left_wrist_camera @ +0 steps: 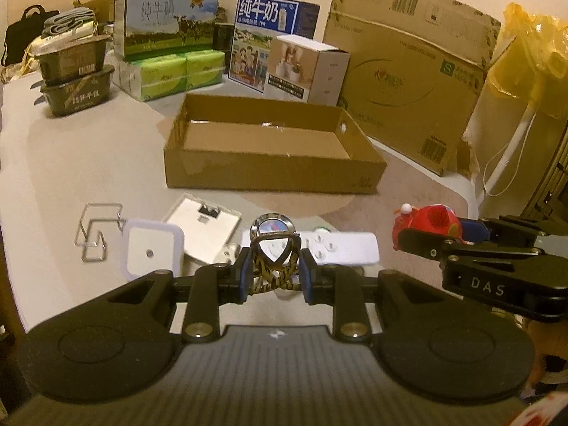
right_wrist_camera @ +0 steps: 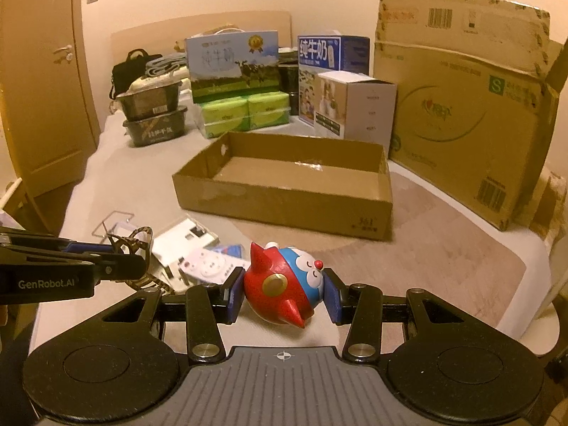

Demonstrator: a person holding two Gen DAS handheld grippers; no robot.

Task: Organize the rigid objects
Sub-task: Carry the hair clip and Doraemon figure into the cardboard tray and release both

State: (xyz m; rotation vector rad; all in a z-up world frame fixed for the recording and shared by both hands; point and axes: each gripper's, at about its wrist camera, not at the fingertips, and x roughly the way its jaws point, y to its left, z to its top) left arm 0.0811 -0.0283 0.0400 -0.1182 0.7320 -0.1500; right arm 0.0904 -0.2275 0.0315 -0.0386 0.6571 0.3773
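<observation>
Left wrist view shows the left claw [left_wrist_camera: 272, 273] closed on a patterned hair clip [left_wrist_camera: 272, 266], held between the blue pads just above the bed. Beyond it, at 12 o'clock, lies the open cardboard tray [left_wrist_camera: 273, 174], which seems empty. At 3 o'clock the right claw [left_wrist_camera: 426, 238] comes in from the side.

In the right wrist view the right claw [right_wrist_camera: 284, 293] grips a red and blue cat figurine [right_wrist_camera: 284, 284], tilted on its side between the pads. The tray [right_wrist_camera: 284, 209] is again at 12 o'clock.

Still on the bed are a white remote [left_wrist_camera: 337, 246], a white square pad [left_wrist_camera: 151, 252], a flat white plate [left_wrist_camera: 206, 220] and a wire holder [left_wrist_camera: 96, 230].

The risks, I think: the figurine is round and smooth, so it may roll out of the pads during the carry. The clip is thin and open, so it may twist or slip. Both claws are near each other and may collide over the tray.
</observation>
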